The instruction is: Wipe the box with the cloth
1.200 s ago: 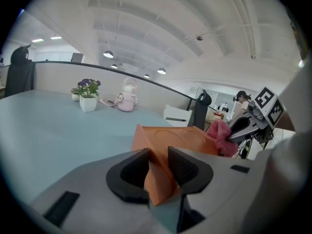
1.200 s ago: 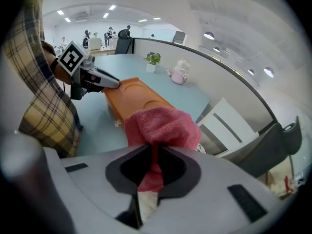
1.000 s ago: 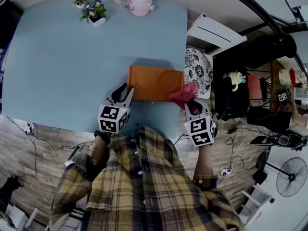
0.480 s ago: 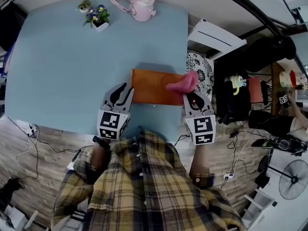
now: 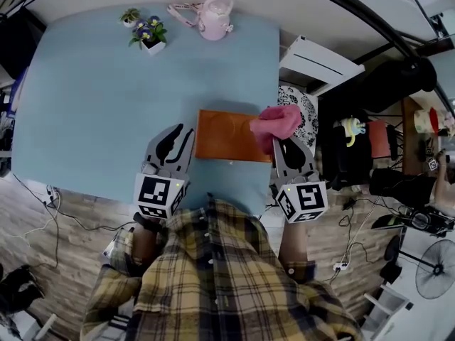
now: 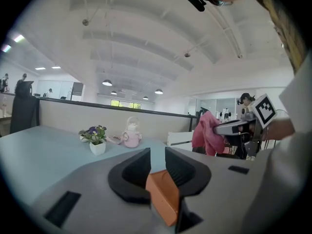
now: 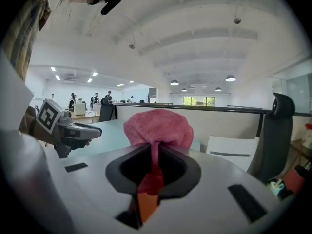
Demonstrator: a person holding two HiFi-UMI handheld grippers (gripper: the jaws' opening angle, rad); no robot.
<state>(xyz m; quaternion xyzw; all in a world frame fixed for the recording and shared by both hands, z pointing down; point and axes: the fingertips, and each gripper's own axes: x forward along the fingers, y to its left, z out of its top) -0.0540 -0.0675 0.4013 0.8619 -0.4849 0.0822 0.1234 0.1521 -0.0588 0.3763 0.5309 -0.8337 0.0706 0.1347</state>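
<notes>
- My right hand-held gripper (image 5: 279, 145): clamped on the pink cloth (image 5: 276, 119), held over the right end of the orange box (image 5: 226, 135).
- My left hand-held gripper (image 5: 181, 135): jaws just narrowed, gripping nothing, beside the box's left end.
- Box: flat on the desk (image 5: 92, 105); no wiping stroke appears under way.
</notes>
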